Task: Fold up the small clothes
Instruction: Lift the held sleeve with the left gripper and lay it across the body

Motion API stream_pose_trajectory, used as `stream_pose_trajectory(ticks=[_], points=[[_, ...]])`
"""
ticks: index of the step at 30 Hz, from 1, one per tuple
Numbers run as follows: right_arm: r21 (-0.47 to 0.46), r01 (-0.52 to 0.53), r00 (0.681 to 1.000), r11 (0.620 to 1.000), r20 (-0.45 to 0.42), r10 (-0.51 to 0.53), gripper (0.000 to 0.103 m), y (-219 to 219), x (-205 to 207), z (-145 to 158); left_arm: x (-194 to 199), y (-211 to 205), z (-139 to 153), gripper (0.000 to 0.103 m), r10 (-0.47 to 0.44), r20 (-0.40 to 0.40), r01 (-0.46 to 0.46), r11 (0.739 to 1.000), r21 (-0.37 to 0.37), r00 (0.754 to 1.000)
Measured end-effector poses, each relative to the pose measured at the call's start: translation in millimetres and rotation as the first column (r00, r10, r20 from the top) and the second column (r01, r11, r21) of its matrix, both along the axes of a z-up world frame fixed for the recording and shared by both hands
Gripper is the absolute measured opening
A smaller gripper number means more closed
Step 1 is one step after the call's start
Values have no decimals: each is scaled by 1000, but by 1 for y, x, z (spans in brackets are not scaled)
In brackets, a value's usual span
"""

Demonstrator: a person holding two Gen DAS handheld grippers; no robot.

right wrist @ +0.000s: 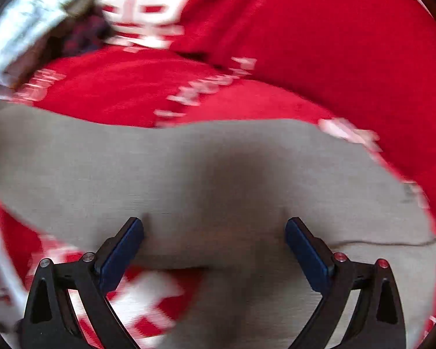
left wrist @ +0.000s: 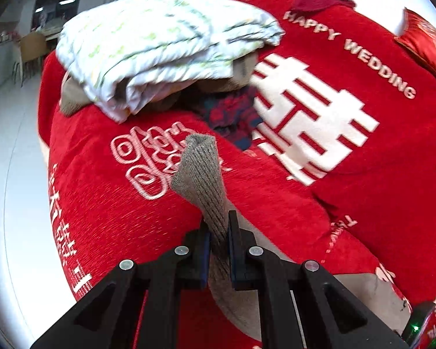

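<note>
I am clamping my left gripper on the ribbed grey knit cuff above the red printed cloth. My right gripper, fingers apart, is hovering over the grey garment body; I should pinch squarely before folding.

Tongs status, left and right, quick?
Left tongs: shut on the grey knit garment.
Right tongs: open, holding nothing, over grey fabric.

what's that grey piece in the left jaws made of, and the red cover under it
The grey garment looks like ribbed knit, maybe wool or acrylic: vertical ribs, fuzzy matte surface. The left gripper pinches it. The red cover looks like chenille or velvety plush, with soft nap, slight sheen and white woven lettering.
</note>
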State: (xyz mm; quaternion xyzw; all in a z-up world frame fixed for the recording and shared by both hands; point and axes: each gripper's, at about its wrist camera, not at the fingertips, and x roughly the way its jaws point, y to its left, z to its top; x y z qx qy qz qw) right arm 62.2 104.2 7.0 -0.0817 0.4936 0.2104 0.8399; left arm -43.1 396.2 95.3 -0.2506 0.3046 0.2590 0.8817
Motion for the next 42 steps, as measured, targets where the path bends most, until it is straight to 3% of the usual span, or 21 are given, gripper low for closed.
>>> stream_pose_trajectory(ticks=[4, 11, 23, 31, 42], points=[[-48, 98, 992, 994, 84, -94, 99, -32, -1, 17, 11, -27, 15, 11, -56, -11, 57, 998, 40, 998], [-46, 227, 971, 973, 84, -223, 99, -112, -1, 29, 38, -88, 27, 11, -156, -45, 159, 986, 59, 987], [-61, 304, 947, 951, 123, -295, 99, -201, -36, 23, 75, -216, 28, 11, -316, -138, 332, 936, 117, 939], [-67, 338, 933, 939, 155, -325, 99, -236, -56, 18, 86, -283, 17, 11, -382, -200, 413, 898, 149, 902], [-39, 351, 924, 936, 175, -339, 99, -255, -76, 14, 88, -342, 18, 11, -436, -232, 480, 857, 187, 870]])
